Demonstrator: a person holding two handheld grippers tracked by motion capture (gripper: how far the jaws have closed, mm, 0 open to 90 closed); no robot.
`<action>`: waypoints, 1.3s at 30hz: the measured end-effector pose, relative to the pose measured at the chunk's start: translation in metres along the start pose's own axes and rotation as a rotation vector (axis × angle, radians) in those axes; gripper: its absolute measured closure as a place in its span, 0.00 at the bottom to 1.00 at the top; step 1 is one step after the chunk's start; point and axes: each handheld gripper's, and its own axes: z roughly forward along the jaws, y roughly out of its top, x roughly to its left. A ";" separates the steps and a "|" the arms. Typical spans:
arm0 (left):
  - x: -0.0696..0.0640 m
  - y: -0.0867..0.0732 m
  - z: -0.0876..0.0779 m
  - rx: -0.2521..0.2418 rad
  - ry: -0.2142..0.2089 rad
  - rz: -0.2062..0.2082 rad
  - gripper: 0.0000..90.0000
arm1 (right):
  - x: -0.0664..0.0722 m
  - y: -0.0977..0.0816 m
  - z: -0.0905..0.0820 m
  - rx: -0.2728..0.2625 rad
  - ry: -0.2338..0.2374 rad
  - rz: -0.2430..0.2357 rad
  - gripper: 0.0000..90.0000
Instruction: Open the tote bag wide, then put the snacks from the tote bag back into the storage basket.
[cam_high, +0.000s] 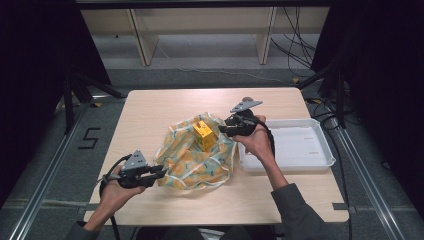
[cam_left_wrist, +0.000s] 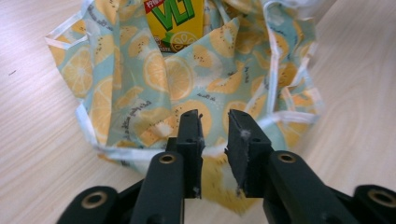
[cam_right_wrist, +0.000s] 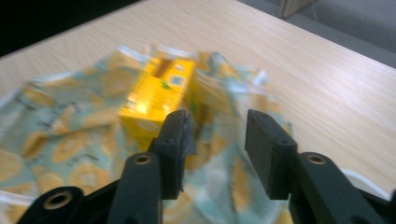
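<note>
Both tools have their jaws apart: the left tool (cam_high: 159, 171) and right tool (cam_high: 223, 130) hold nothing beside the lemon bag (cam_high: 195, 160) (juice box (cam_high: 204, 135) inside). Next, I think, grab the bag's edges.

Black fingers (cam_left_wrist: 189, 135), grey sleeves (cam_high: 295, 210)

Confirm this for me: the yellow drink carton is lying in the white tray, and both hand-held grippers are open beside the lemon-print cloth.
Not quite. The yellow drink carton sits on the lemon-print cloth, not in the white tray; the high view shows this. The rest holds: the left hand-held gripper and the right hand-held gripper are both open beside the cloth.
</note>
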 end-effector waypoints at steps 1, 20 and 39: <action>-0.001 -0.002 -0.005 -0.002 -0.003 -0.009 0.78 | 0.001 0.002 -0.001 0.008 0.016 -0.011 0.62; -0.046 -0.039 -0.014 0.109 0.031 -0.046 0.40 | 0.041 0.010 0.041 0.044 0.021 -0.061 0.39; -0.050 -0.053 -0.001 0.199 0.048 -0.024 0.29 | 0.039 0.003 0.072 0.088 -0.017 -0.014 0.30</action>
